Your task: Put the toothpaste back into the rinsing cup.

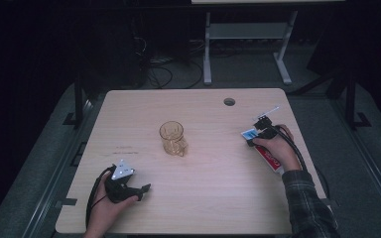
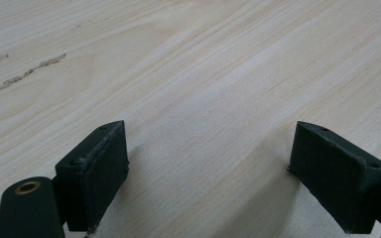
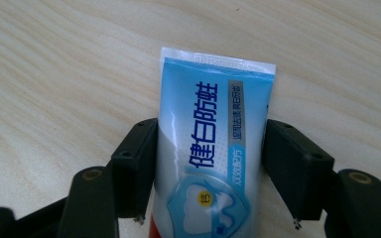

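Right tongs (image 3: 206, 186) straddle the toothpaste tube (image 3: 211, 144), one pad on each side of it. The pads sit flush against the tube's edges, yet the tube lies flat on the table (image 1: 218, 198) with no dent showing, so I cannot tell whether you have already squeezed or merely bracketed it.

From the high view, the tube (image 1: 263, 148) lies at about 3 o'clock from the amber glass mug (image 1: 172, 139), well apart from it, near the table's right edge. Your right gripper (image 1: 259, 133) comes down over the tube's blue end.

Your left gripper (image 2: 208, 163) rests at roughly 7 o'clock from the mug, its jaws spread wide over bare wood with nothing between them.

My judgement: the reach is done and the pickup is at its start. Closing firmly, lifting, and carrying the tube wherever it is bound, perhaps to the mug, all remain ahead.
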A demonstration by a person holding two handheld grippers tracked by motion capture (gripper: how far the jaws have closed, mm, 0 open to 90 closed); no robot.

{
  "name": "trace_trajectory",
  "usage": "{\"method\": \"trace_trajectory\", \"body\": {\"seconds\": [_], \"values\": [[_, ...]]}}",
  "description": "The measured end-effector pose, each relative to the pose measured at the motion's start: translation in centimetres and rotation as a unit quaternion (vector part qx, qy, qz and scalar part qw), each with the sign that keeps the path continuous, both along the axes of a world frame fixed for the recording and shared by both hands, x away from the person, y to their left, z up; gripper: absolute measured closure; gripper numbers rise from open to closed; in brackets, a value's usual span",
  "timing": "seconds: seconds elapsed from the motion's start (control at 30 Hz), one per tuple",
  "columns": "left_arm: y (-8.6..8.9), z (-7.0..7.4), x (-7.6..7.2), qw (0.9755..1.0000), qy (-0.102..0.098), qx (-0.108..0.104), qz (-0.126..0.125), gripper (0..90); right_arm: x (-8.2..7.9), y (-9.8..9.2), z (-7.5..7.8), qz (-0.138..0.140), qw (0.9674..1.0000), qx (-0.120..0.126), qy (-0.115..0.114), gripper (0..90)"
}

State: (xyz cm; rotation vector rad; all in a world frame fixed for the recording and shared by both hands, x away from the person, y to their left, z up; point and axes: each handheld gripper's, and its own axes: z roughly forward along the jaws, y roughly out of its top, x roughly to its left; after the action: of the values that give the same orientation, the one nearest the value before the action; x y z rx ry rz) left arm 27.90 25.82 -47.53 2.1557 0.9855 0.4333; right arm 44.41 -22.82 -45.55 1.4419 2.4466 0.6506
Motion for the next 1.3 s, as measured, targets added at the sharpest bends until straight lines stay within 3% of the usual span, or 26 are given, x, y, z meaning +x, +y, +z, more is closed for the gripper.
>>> {"method": "trace_trajectory", "body": {"seconds": [0.33, 0.5, 0.7, 0.83, 1.0, 1.3], "values": [[0.0, 0.0, 0.0, 1.0, 0.0, 0.0, 0.0, 14.0, 0.1, -0.1, 0.1, -0.003, 1.0, 0.0, 0.002, 44.1], [0.0, 0.0, 0.0, 1.0, 0.0, 0.0, -0.001, 14.1, 0.3, 0.0, 0.5, -0.006, 0.9996, -0.013, 0.023, 52.0], [0.0, 0.0, 0.0, 1.0, 0.0, 0.0, 0.0, 14.0, 0.4, -0.1, 0.7, -0.01, 0.9994, -0.013, 0.03, 57.8], [0.0, 0.0, 0.0, 1.0, 0.0, 0.0, 0.0, 14.1, 0.2, -0.7, 1.1, -0.018, 0.9993, 0.006, 0.032, 67.0], [0.0, 0.0, 0.0, 1.0, 0.0, 0.0, 0.0, 14.1, 0.1, -1.1, 1.1, -0.02, 0.9988, 0.029, 0.033, 70.2], [0.0, 0.0, 0.0, 1.0, 0.0, 0.0, 0.0, 14.1, -0.4, -1.4, 1.4, -0.025, 0.9984, 0.048, 0.02, 72.0]]}}
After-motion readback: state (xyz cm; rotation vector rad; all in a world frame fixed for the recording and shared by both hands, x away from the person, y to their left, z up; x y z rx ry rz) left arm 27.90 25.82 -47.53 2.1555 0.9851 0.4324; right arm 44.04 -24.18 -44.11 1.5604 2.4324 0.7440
